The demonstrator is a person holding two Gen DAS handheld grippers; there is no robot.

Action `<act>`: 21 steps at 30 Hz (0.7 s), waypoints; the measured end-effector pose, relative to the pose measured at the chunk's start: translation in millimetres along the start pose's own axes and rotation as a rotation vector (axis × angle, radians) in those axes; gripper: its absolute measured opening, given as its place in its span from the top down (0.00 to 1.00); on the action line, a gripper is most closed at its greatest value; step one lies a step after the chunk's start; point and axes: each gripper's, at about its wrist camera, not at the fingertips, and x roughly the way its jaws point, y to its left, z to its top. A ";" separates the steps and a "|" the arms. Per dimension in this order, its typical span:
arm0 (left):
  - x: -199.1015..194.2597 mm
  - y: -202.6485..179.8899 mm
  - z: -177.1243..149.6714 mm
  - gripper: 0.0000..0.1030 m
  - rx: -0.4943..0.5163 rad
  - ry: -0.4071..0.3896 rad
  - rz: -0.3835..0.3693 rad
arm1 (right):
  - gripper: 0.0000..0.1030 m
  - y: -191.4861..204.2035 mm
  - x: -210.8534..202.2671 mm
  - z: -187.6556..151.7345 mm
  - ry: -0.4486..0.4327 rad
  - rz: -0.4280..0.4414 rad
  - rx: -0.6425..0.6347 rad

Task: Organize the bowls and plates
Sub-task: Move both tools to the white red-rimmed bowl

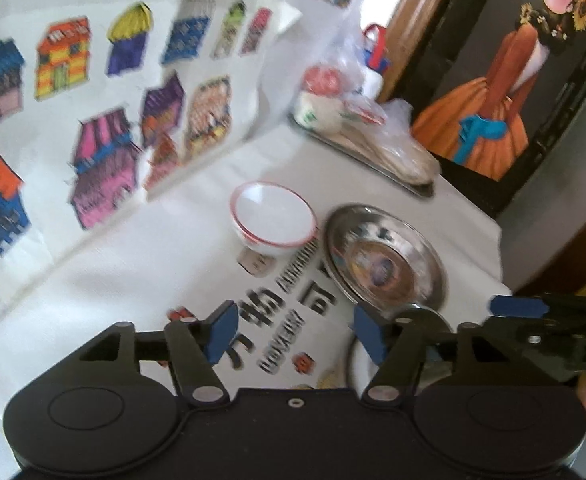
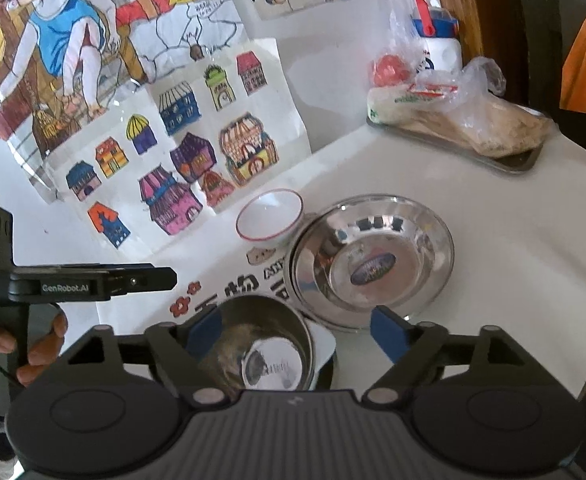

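A white bowl with a red rim stands on the white table. Beside it on the right sits a wide steel bowl with a sticker inside. A smaller steel bowl rests on a white plate close under my right gripper, which is open with the bowl between its blue pads. My left gripper is open and empty above the printed tablecloth, left of the small bowl. The right gripper shows at the right edge of the left wrist view.
A metal tray with plastic-bagged food lies at the back right. Coloured drawings of houses lean against the wall behind. The table edge drops off on the right, next to a dark framed picture.
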 end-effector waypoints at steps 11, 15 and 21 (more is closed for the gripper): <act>5.9 16.1 12.8 0.04 0.004 -0.088 0.145 | 0.00 -6.8 11.8 26.9 -0.050 0.026 -0.022; 15.8 23.8 20.4 0.01 0.001 -0.103 0.189 | 0.00 -8.7 22.3 43.2 -0.078 0.007 -0.031; 41.0 37.9 32.3 0.01 -0.043 -0.086 0.207 | 0.00 -16.9 56.7 76.2 -0.089 -0.007 -0.042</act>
